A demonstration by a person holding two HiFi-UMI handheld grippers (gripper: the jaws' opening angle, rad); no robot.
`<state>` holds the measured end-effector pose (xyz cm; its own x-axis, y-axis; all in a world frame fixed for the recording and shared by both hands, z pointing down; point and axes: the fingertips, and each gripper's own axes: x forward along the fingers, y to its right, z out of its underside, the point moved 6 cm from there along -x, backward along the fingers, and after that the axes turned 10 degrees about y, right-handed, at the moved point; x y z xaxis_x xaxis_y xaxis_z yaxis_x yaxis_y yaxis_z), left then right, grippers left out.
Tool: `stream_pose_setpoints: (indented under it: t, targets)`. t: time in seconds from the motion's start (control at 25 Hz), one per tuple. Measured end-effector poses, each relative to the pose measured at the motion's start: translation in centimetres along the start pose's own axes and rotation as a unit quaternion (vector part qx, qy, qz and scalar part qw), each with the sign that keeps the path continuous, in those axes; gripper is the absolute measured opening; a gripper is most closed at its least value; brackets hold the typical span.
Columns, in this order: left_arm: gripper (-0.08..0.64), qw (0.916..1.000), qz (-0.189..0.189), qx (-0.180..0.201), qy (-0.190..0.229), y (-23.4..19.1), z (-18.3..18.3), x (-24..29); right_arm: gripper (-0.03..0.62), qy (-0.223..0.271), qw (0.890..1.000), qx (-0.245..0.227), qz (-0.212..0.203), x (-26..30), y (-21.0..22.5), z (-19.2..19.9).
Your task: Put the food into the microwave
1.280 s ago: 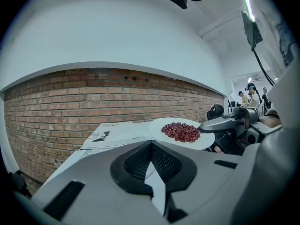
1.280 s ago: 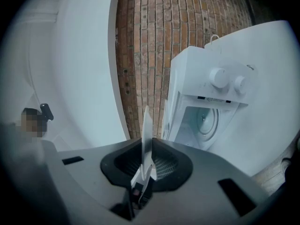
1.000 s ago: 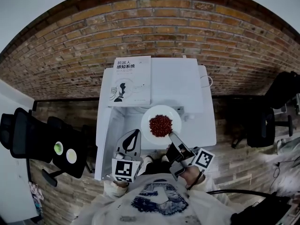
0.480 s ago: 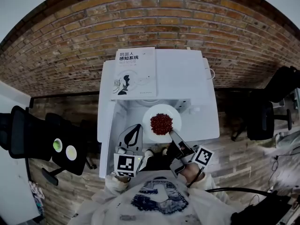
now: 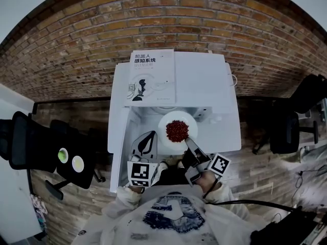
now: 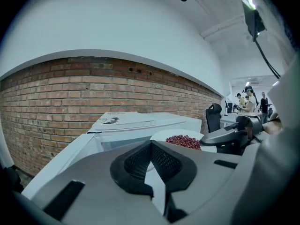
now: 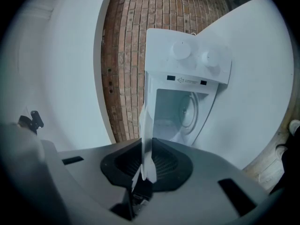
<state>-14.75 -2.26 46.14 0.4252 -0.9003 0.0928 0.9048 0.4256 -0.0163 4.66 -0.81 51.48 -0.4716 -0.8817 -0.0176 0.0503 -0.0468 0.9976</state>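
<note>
A white plate [image 5: 166, 139] with a heap of red food [image 5: 177, 130] hangs level before the open front of the white microwave [image 5: 204, 80]. My right gripper [image 5: 188, 143] is shut on the plate's near rim. The right gripper view, rolled sideways, shows that rim edge-on [image 7: 146, 139] between the pads, with the cavity [image 7: 180, 111] behind it. My left gripper [image 5: 148, 138] is shut and holds nothing, just left of the plate and near the swung-out door [image 5: 118, 147]. In the left gripper view the food [image 6: 183, 141] lies to the right.
A book [image 5: 153, 75] lies on the microwave's top. The brick wall [image 5: 76, 40] stands behind it. Black office chairs are at the left [image 5: 30, 147] and right [image 5: 286, 131]. Several people [image 6: 248, 100] stand far off in the left gripper view.
Both grippers have sunk a little, and the plate has come down with the right one, closer to the microwave's opening. The grip on the plate's rim is the same.
</note>
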Motion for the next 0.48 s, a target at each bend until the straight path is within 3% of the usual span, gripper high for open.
stream_pose_setpoints:
  t: [0.48]
  targets:
    - [0.006, 0.9999, -0.011, 0.009, -0.008, -0.9, 1.8, 2.5, 0.052, -0.003, 1.000, 0.002, 0.010, 2.8, 3.1, -0.4]
